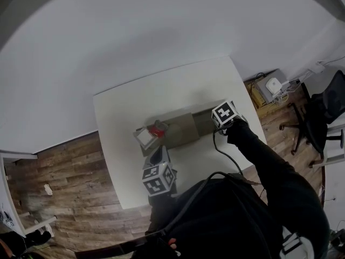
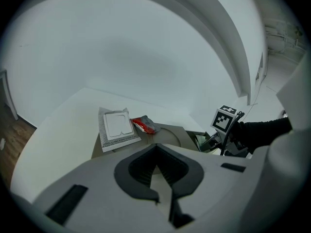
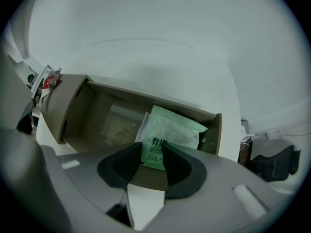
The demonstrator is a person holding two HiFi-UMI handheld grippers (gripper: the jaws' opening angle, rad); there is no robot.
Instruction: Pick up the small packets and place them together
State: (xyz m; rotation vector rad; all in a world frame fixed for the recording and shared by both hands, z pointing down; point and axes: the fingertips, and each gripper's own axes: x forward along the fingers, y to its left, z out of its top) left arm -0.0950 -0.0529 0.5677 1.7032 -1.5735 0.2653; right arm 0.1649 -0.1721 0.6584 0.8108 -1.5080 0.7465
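Nearest, at 6 o'clock in head view: left gripper (image 1: 157, 154). Tongs pressed together, tips meeting, nothing pinched. Hangs just short of the box (image 1: 183, 131), over the white table (image 1: 118, 123).

Just beyond, on the box's closed 9 o'clock end: white packet (image 2: 116, 126) and red packet (image 2: 144, 124), touching side by side. Taken as the gathered pair.

At the box's open 3 o'clock end: right gripper (image 3: 152, 149), pointing down into the compartment. Tongs spread, with the near end of the green packet (image 3: 174, 129) between them and the pads apparently not pressing. Rest of that packet inside the compartment, well apart from the other two. Deeper in, something pale and dim; cannot tell what.

Progress, as judged: two of three visible packets together, green one not yet with them. Left to do: pinch green packet, carry to the 9 o'clock end, set beside the pair.

Materials:
- **Box:** brown matt cardboard, flat walls, open end tray-like.
- **White packet:** flat square, crimped grey border, raised pale centre.
- **Red packet:** small, crumpled, glossy film.
- **Green packet:** pale translucent film, puffy, serrated edge, dark print. Likely to crinkle and slip.
- **Table:** smooth matt white.
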